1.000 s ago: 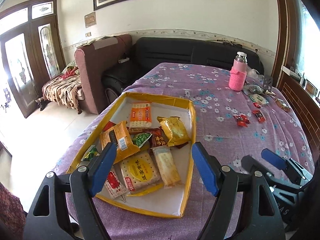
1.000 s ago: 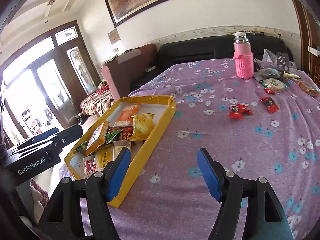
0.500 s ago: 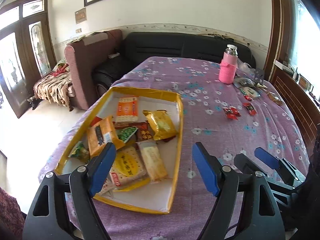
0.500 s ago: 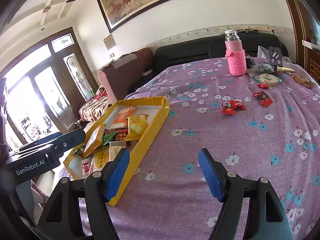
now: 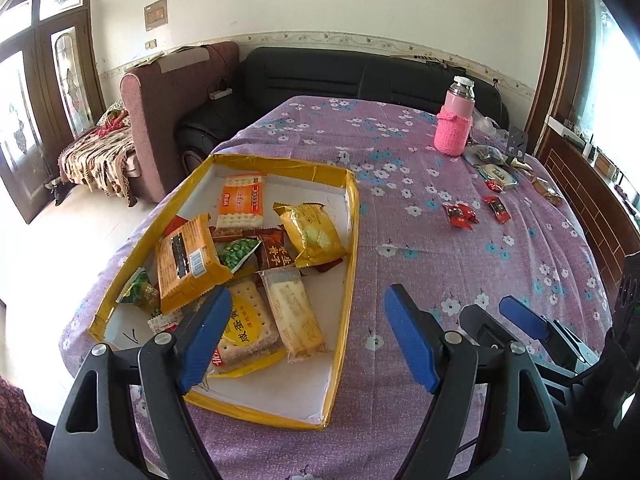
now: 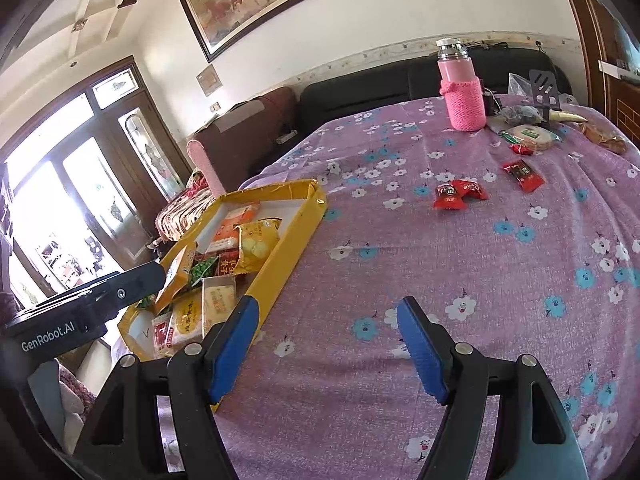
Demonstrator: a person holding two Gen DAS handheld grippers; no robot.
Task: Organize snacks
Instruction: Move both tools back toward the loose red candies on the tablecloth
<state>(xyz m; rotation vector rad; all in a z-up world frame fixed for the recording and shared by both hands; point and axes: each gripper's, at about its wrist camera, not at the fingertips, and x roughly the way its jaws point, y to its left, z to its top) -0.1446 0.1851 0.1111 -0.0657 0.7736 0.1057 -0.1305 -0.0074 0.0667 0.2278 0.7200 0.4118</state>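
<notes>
Both tongs wide open and empty above the purple flowered tablecloth [image 6: 400, 264].
Left gripper [image 5: 308, 332] hangs over the yellow snack tray [image 5: 352, 216], lower left of frame; right gripper [image 6: 324, 344] faces loose red candies [image 6: 458, 194] mid-right, pink bottle [image 6: 462, 92] beyond.

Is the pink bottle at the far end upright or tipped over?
Upright. The pink bottle stands on its base on the purple tablecloth, cap on top, knitted sleeve around its lower half; the left wrist view shows it standing too.
</notes>
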